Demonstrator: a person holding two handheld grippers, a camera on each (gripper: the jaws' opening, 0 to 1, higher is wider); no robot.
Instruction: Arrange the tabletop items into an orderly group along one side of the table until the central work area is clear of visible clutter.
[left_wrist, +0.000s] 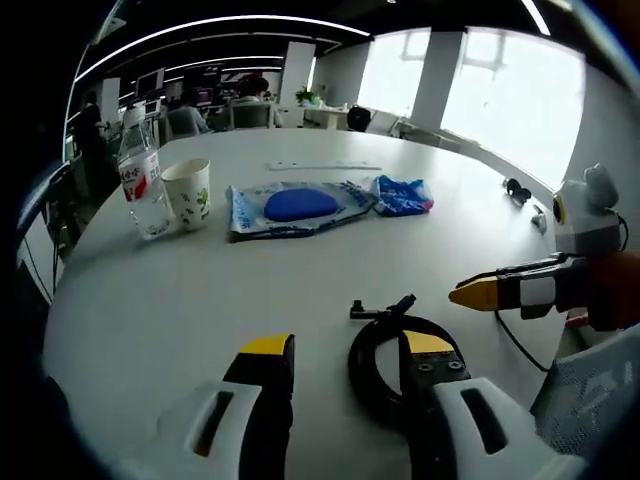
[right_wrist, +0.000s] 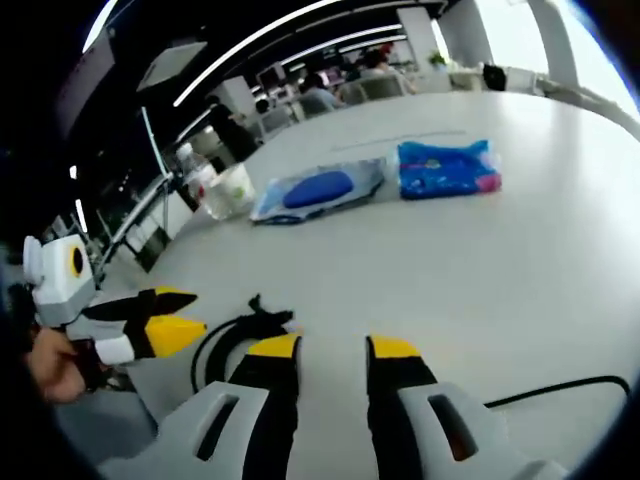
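Note:
My left gripper is open low over the white table. A coiled black cable lies between its jaws, partly under the right-hand one. My right gripper is open with nothing between its fingers. It enters the left gripper view from the right, just beside the coil. In the right gripper view the left gripper stands with its yellow tips apart next to the cable. Far across the table lie a blue pad in a clear bag and a blue packet.
A water bottle and a paper cup stand at the far left. A white strip lies beyond the bag. Dark glasses rest near the right edge. Another thin black cable runs at the near right. Office desks and people sit behind.

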